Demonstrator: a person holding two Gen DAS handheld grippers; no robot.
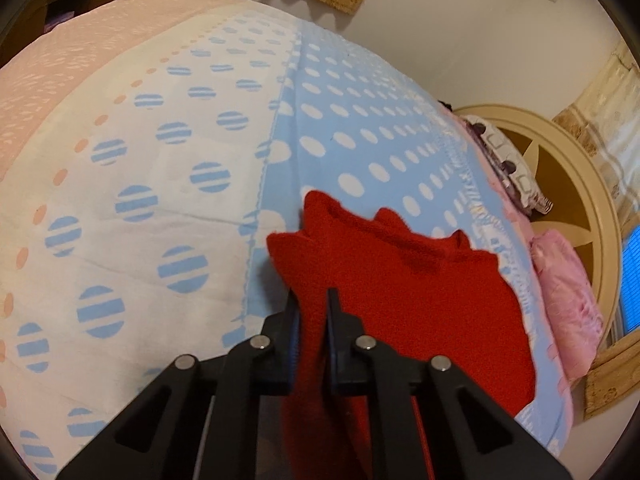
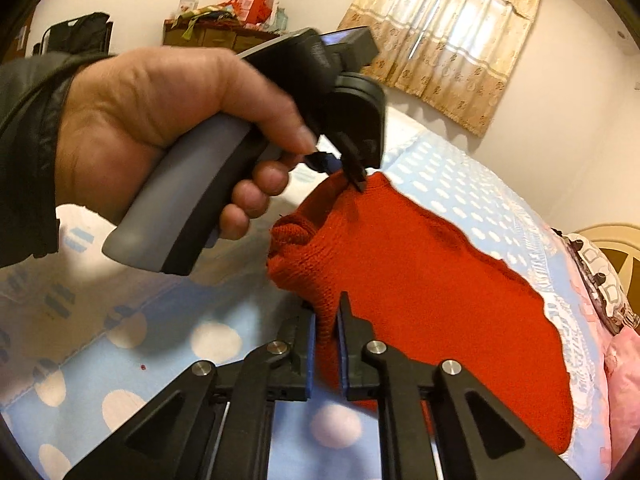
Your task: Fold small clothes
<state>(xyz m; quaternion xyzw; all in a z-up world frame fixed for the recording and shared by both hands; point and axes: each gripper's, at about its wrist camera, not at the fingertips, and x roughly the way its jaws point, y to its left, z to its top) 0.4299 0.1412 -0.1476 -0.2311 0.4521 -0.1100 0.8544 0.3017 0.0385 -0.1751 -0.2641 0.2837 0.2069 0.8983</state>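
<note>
A small red knitted garment (image 1: 420, 288) lies on the dotted blue and white blanket (image 1: 360, 120) of a bed. My left gripper (image 1: 313, 300) is shut on the garment's near edge, with a fold of red knit pinched between its black fingers. In the right wrist view the same garment (image 2: 440, 300) spreads to the right, and my right gripper (image 2: 326, 312) is shut on its near edge. The left gripper (image 2: 354, 178), held by a hand (image 2: 160, 112) in a dark sleeve, pinches the garment's far corner. Both pinched edges sit slightly raised off the blanket (image 2: 460, 192).
A cream round headboard (image 1: 580, 184) with a pink pillow (image 1: 568, 280) and a patterned pillow (image 1: 508, 160) bounds the bed on the right. Beige curtains (image 2: 452, 40) hang on the far wall. A cluttered wooden dresser (image 2: 216, 36) stands beyond the bed.
</note>
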